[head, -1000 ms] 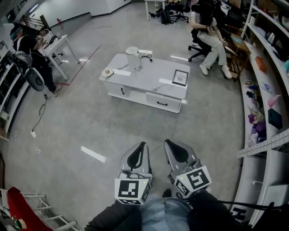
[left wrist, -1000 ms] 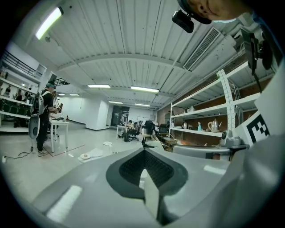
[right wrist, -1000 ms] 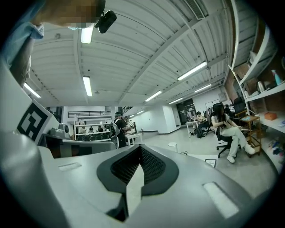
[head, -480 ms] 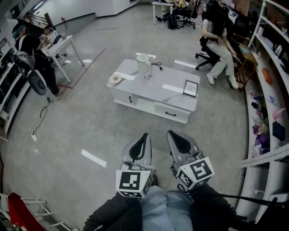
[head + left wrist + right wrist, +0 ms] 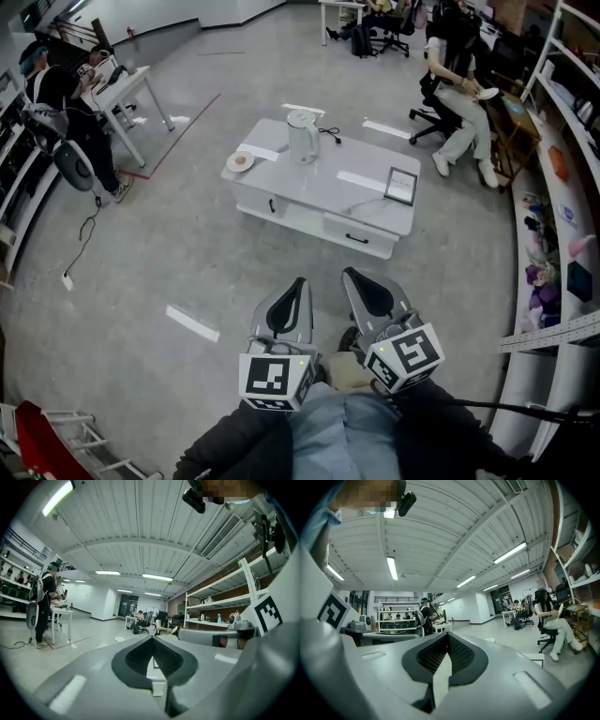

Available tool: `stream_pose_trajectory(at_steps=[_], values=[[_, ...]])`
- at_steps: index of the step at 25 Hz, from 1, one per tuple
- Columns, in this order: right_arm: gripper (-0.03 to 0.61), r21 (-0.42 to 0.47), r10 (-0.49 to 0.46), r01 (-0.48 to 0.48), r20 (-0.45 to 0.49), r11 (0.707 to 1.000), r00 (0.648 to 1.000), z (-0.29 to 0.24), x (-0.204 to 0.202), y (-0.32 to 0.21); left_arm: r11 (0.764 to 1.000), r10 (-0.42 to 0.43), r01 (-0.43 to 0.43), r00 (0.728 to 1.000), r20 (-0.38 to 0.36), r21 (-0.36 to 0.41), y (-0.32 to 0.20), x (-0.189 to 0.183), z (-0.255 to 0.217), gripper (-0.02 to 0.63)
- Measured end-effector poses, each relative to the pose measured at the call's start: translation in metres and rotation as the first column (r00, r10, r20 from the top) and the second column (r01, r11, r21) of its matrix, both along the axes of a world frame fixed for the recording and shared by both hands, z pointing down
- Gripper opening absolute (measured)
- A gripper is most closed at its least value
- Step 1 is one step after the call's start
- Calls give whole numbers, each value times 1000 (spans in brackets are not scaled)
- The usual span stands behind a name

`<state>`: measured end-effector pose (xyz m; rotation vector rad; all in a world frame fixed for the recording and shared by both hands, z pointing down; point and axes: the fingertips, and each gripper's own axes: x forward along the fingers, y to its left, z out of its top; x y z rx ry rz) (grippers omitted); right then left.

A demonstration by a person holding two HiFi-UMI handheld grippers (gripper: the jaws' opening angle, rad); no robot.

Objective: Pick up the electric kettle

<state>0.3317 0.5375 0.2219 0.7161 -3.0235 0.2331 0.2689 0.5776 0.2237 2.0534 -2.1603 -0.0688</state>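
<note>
The tall plastic electric kettle [image 5: 302, 134] is white, on a pale grey low table [image 5: 281, 183] with faint marble veining and black drawer handles. The left gripper [image 5: 298, 286] and right gripper [image 5: 352, 278] are light grey with black ribbed pads. Their cubes [image 5: 275, 380] are white, printed with black square markers.

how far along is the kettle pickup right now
Done: nothing yet; the electric kettle stands untouched on the white table. In hand: the left tool and right tool are both shut and empty, with a stretch of floor between them and the table. Left: reach the table, open a tool, grip the kettle, lift.
</note>
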Motion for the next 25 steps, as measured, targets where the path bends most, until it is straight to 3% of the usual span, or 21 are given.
stream_pose_trajectory(at_steps=[6,12,20,25], values=[[28,-11,-18,17,-13,1000,1000,16,-14,-39,998,-16,16,1000,10,-59,-40,-10,17,6],[28,-19,-20,19,-18,1000,1000,24,-26,-108,992,6,-4,1000,14,-128,-113,-15,28,6],[28,-35,-33,33,13,999,999,22,-35,-200,990,37,-32,998,40,-136,-211,-13,21,6],[28,-33,-61,63,51,997,997,15,-49,-236,990,31,-19,996,83,-143,-244,-18,12,6]])
